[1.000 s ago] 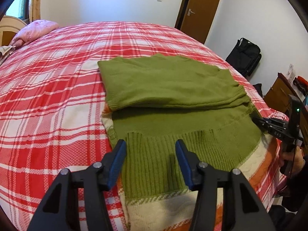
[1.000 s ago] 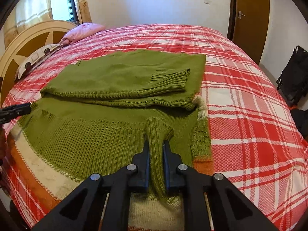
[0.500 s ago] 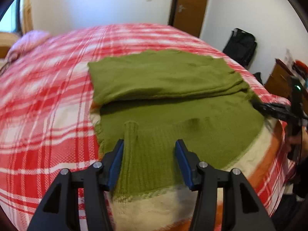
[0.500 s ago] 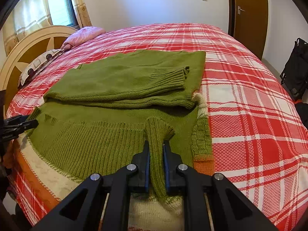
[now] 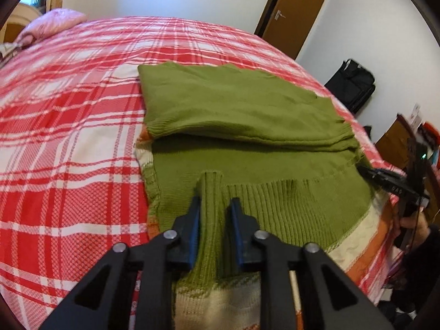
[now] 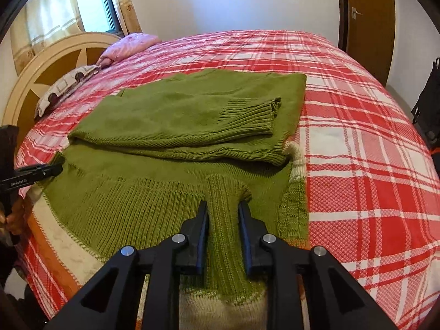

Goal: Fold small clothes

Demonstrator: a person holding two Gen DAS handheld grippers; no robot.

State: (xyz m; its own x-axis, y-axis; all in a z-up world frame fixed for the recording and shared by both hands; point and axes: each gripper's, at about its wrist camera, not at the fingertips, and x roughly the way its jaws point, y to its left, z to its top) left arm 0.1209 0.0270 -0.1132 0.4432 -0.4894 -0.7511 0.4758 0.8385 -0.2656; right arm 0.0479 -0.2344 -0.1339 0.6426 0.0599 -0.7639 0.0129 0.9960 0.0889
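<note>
Knitwear on inspection: a green ribbed-knit sweater with cream and orange bands (image 5: 247,115) lies flat on a bed covered by a red-and-white plaid cotton spread (image 5: 68,126). Its far portion is folded over the near portion, forming a doubled layer toward twelve o'clock in both wrist views. A ribbed cuff (image 6: 253,115) rests on top of that folded layer, toward one o'clock from the right camera.

Left gripper (image 5: 214,206): its jaws have just been closing, and a raised ridge of the ribbed hem (image 5: 210,192) stands between the blue pads. The left pad touches the ridge; a sliver of shadow remains at the right pad, so a firm pinch cannot be confirmed.

Right gripper (image 6: 223,209): its jaws have just been opening — a pinched-up fold of the hem (image 6: 222,200) still stands between the fingers, with the pads close against its sides but no longer squeezing it thin.

Each gripper appears in the other's view at the sweater's edge: the right one at three o'clock (image 5: 396,184) with a hand (image 5: 412,225) below it, the left one at nine o'clock (image 6: 30,176).

Surroundings: a pink pillow (image 6: 129,45) at eleven o'clock by a cream wooden headboard (image 6: 46,66), a brown wooden door (image 5: 294,11) at one o'clock, a black bag (image 5: 352,85) against the wall at two o'clock.
</note>
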